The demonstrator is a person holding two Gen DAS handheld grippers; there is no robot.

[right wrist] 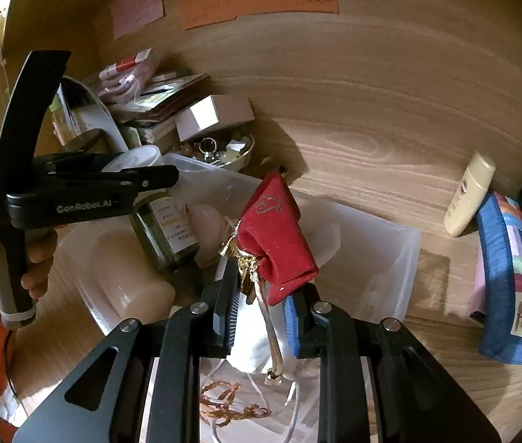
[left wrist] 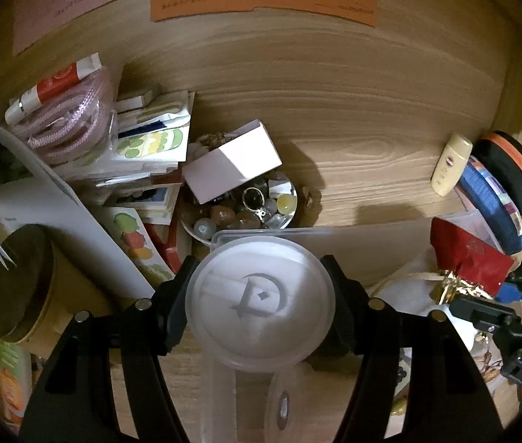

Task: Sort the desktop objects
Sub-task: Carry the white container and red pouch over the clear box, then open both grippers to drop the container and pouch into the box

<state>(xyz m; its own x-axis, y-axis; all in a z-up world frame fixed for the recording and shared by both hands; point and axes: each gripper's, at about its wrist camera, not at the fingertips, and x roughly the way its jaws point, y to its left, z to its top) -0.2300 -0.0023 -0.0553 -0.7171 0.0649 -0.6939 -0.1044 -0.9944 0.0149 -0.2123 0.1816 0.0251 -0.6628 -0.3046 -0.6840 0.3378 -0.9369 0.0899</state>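
My left gripper (left wrist: 260,302) is shut on a round white jar with a frosted lid (left wrist: 260,304) and holds it above the clear plastic bin (left wrist: 353,234). From the right wrist view the left gripper (right wrist: 142,173) shows side-on with the jar (right wrist: 139,157) between its fingers. My right gripper (right wrist: 261,295) is shut on a red velvet pouch with a gold tie (right wrist: 275,232), held over the same bin (right wrist: 390,258). The pouch also shows in the left wrist view (left wrist: 467,254). Inside the bin lie a green glass bottle (right wrist: 166,232) and pale containers (right wrist: 131,280).
A bowl of beads and rings (left wrist: 246,206) with a white box (left wrist: 231,166) on it stands at centre left. Stacked packets and a pink cable (left wrist: 72,118) lie left. A cream bottle (left wrist: 451,164), blue pouch (right wrist: 512,280) and orange-rimmed case (left wrist: 515,170) lie right. A gold-lidded tin (left wrist: 17,280) stands at left.
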